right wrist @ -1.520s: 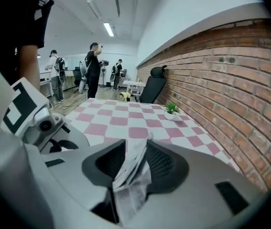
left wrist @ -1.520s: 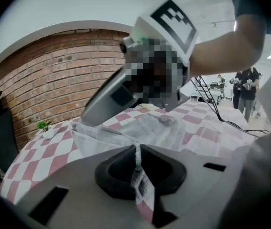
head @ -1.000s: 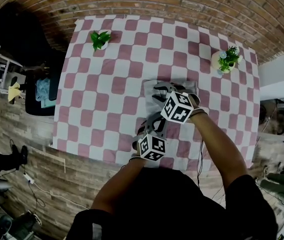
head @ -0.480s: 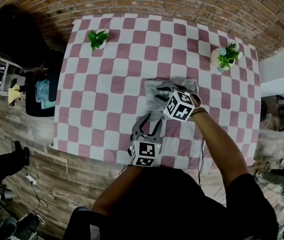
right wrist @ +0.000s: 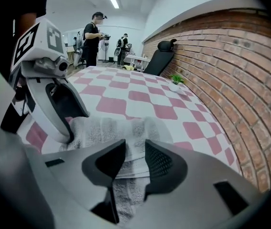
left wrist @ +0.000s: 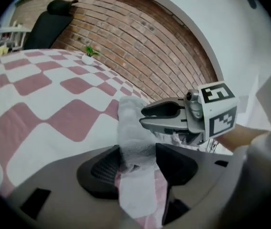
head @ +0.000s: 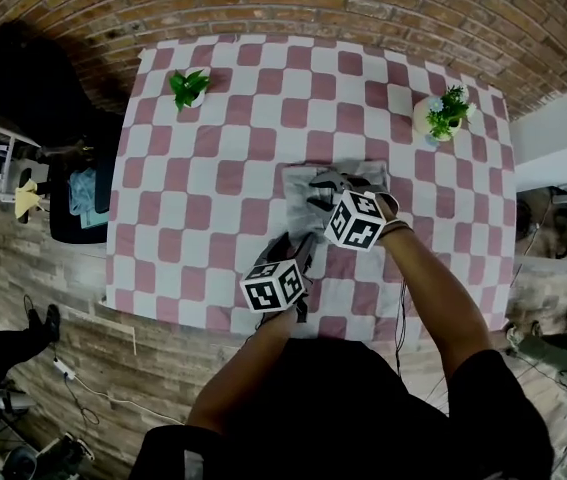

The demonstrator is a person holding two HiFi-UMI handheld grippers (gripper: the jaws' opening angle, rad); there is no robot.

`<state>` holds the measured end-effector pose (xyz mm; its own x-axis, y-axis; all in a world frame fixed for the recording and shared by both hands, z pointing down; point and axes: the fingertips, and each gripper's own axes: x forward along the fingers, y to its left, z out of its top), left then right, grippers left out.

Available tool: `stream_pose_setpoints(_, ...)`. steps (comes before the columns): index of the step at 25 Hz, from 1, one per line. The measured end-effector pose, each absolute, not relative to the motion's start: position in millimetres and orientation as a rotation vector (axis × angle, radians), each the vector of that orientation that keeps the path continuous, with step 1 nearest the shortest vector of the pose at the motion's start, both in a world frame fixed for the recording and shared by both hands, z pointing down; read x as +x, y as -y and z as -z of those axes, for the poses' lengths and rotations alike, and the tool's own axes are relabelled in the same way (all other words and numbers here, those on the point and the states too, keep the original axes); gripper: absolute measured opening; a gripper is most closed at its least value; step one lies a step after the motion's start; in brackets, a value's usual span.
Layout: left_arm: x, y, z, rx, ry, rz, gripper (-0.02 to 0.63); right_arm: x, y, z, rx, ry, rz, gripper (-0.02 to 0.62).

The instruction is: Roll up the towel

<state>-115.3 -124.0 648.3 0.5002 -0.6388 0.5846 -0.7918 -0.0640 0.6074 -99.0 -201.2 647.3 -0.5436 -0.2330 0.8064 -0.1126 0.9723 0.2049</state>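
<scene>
Two tools, one towel (head: 368, 175) at mid-frame: left gripper (left wrist: 136, 162) jaws have just been opening, loose around the roll for a likely regrip; right gripper (right wrist: 135, 159) jaws pinch it.

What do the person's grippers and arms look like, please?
The left gripper and right gripper are grey, with black ribbed pads and white cubes bearing black square markers. The sleeves are black and short; a thin black cable hangs beside the right arm.
</scene>
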Motion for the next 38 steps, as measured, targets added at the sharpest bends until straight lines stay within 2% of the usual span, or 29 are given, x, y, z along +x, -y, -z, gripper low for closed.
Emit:
stream_pose_setpoints(2,-115,126,-650,1.701,1.199,-0.12,0.234,-95,196,-645,0.233,2.147,0.173,0.115)
stream_pose_setpoints(6,-117,127,-653,1.663,1.21,-0.088,0.155,-83,176,-645,0.188,2.137,0.199,0.115)
stream_pose_setpoints(13,-109,131,-641,1.912,1.276,-0.319,0.089,-83,167,-658,0.211,2.156,0.12,0.101)
stream_pose_setpoints(25,-126,129,-609,2.416,1.412,-1.054,0.077,-113,153,-652,0.166,2.26,0.008,0.079)
stream_pose_setpoints(27,-130,127,-611,2.481,1.414,-1.209,0.075,-114,150,-651,0.122,2.25,0.022,0.096)
stream_pose_setpoints(29,-124,126,-611,2.565,1.401,-1.375,0.075,-105,153,-645,0.105,2.245,-0.003,0.146)
stream_pose_setpoints(34,-88,121,-614,2.723,1.294,-1.741,0.077,-62,192,-610,0.287,2.277,-0.047,0.147)
stream_pose_setpoints(38,-60,118,-617,2.759,1.224,-1.775,0.083,-59,203,-578,0.346,2.385,-0.094,0.147)
